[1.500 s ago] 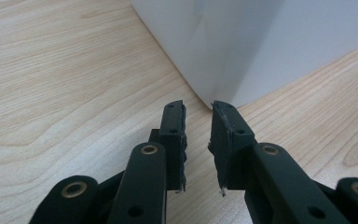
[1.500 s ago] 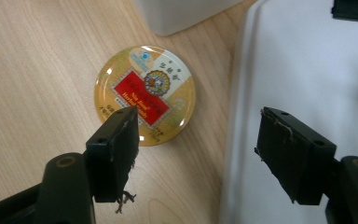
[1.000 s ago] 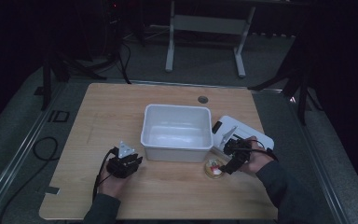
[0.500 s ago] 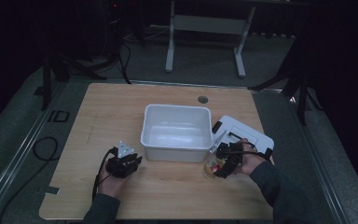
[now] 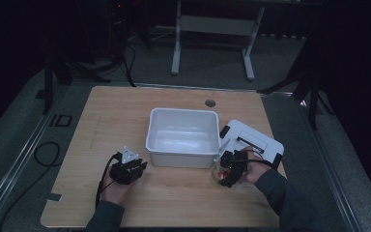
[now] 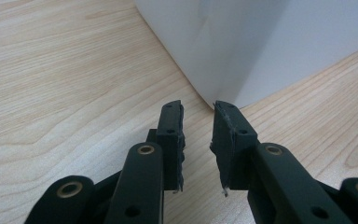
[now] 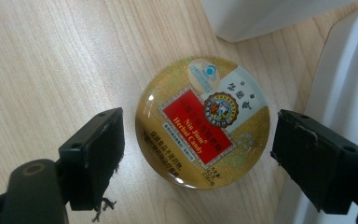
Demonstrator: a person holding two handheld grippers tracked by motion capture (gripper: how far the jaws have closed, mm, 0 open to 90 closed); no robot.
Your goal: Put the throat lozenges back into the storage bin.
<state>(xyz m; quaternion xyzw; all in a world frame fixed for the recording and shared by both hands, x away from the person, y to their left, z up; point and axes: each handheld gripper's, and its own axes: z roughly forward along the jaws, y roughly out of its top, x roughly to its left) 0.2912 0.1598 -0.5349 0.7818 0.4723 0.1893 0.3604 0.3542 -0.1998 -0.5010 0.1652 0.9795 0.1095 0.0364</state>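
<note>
Wooden tabletop carries a white plastic bin, empty inside, with a white lid lying flat to its right. Dark floor surrounds it. Between bin and lid lies a round gold candy tin, label up. Right hand-held gripper straddles it, jaws apart, not touching. Left hand-held gripper sits open near the bin's corner.

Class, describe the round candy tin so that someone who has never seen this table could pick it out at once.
Start from the white tub in the middle of the wooden table. Off its near right corner lies the candy tin, between the open right gripper. It alone is round and golden, with a red label.
</note>
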